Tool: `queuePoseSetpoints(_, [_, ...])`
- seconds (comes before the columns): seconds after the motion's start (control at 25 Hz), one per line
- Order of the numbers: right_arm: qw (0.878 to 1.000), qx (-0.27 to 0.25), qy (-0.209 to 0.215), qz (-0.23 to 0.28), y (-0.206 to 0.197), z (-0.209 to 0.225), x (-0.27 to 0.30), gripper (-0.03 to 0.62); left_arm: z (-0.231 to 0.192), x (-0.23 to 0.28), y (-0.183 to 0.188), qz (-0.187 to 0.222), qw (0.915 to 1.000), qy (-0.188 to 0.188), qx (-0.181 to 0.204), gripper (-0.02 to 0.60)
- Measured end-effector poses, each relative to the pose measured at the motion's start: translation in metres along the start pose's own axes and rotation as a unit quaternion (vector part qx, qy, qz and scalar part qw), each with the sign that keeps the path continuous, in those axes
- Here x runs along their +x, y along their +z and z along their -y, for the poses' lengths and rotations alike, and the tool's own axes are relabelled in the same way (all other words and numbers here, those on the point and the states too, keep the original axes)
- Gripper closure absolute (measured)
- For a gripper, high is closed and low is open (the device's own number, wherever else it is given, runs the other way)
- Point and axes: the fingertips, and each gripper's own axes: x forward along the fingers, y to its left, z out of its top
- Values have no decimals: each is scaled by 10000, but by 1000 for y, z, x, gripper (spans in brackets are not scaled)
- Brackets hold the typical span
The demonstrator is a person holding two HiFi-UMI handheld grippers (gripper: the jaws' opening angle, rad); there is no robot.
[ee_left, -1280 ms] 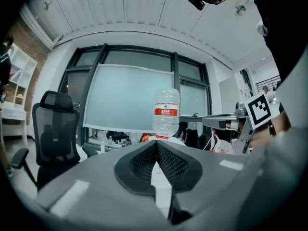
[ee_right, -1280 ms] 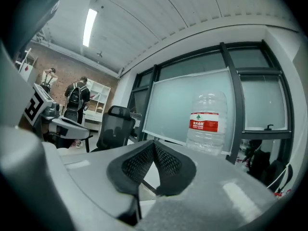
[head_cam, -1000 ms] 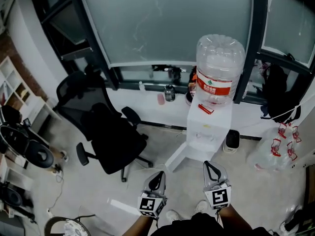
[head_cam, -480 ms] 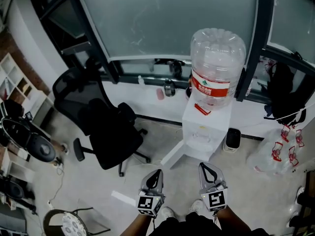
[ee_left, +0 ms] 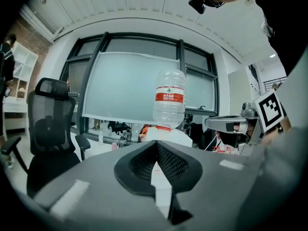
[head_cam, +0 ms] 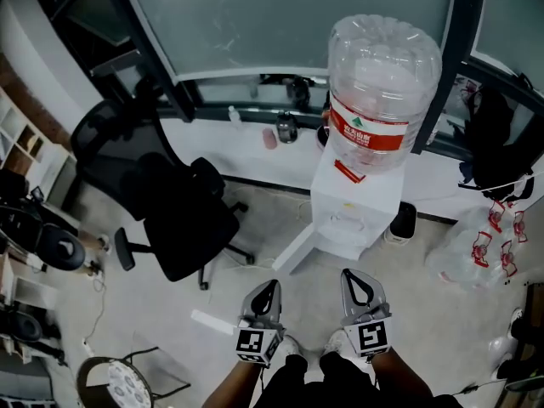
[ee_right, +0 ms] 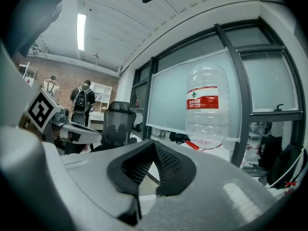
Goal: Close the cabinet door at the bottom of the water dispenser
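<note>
While the cabinet door [head_cam: 299, 255] stands swung open, none of the task looks done yet.

Head view: the water dispenser [head_cam: 355, 211] stands on the floor [head_cam: 408, 313] against the window wall, with its water bottle [head_cam: 382, 92] on top. The door juts from the dispenser's base. Its top edge runs slantwise, with the free end pointing toward the person's left, on the office chair's [head_cam: 174, 219] side. The left tongs [head_cam: 270, 286] and right tongs [head_cam: 350, 274] hover side by side, not touching the door.

Left gripper view: the left tongs [ee_left: 156, 144] are pressed together on nothing, aimed at the bottle. The door is hidden below.

Right gripper view: the right tongs [ee_right: 153, 143] are likewise pressed together and empty.

Reaching the door and pushing it shut remain.
</note>
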Motion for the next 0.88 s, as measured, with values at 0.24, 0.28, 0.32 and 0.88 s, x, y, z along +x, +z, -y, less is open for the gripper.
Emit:
queuePoseSetpoints(0.24, [9992,169,-371,12,-51,-7,13,591,-13,20,-41,-43,9996,-275,-96,563])
queuePoseSetpoints(0.28, [9989,207,-417,-14,-64,-7,14,591,-14,23,-50,-74,9995,-302,-78,563])
queuePoseSetpoints(0.32, [9987,234,-444,-38,-79,-8,15,591,-15,26,-60,-99,9994,-324,-61,563])
queuePoseSetpoints(0.88, [9986,221,-358,-307,-319,-31,64,591,-42,96,-305,-302,9989,-271,-227,563])
